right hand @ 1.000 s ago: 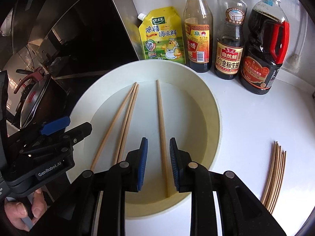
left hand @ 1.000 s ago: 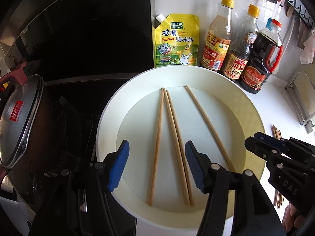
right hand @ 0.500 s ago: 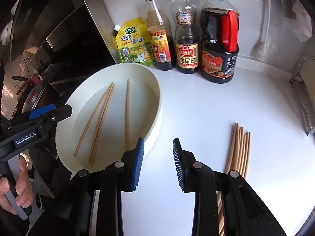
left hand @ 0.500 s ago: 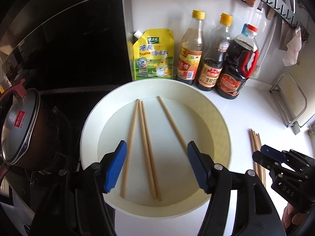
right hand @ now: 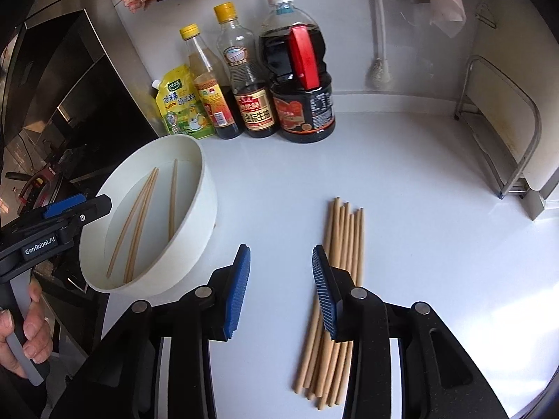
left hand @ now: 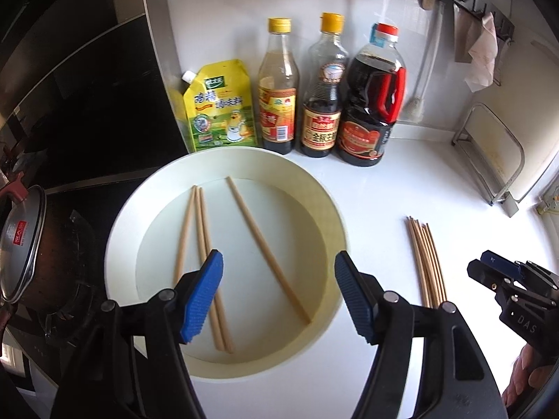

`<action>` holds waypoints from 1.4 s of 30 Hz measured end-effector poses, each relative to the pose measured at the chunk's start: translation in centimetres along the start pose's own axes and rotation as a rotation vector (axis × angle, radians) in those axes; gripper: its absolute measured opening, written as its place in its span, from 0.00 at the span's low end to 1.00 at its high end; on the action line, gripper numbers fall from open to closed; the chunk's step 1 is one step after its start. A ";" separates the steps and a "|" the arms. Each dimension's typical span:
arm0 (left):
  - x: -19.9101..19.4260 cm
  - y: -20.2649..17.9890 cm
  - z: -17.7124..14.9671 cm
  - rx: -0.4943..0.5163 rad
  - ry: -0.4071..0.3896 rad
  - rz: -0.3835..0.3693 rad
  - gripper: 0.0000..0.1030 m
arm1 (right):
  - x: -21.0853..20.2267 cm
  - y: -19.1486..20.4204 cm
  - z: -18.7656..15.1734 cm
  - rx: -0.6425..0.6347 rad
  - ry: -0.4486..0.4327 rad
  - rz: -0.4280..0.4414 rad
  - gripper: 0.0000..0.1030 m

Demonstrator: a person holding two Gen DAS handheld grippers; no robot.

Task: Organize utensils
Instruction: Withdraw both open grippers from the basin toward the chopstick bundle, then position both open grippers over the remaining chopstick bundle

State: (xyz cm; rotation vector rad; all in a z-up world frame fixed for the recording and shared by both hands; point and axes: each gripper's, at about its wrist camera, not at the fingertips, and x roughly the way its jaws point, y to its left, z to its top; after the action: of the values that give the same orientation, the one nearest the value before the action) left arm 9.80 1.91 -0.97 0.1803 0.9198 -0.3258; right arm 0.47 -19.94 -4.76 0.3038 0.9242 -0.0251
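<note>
Left claw (left hand: 276,296): black frame, blue ribbed pads, silver pivot screws, "GenRobot.AI" marking. Right claw (right hand: 281,289): identical build, "DAS" lettering. Bare-skinned hand (right hand: 24,335) on grey handle.

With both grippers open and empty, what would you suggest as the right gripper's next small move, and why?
Probably shift the right gripper slightly right and lower it over the chopstick bundle on the counter: its jaws are open, and three chopsticks already lie in the white bowl.
</note>
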 end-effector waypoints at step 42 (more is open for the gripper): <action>5.4 -12.7 -7.6 0.069 0.103 -0.076 0.75 | 6.1 -9.0 -7.0 0.041 0.146 -0.048 0.47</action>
State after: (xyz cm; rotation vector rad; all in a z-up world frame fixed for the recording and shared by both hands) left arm 2.65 -8.89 -10.06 0.2273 1.0199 -0.4217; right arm -2.67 -25.98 -15.74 0.3247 1.0766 -0.0673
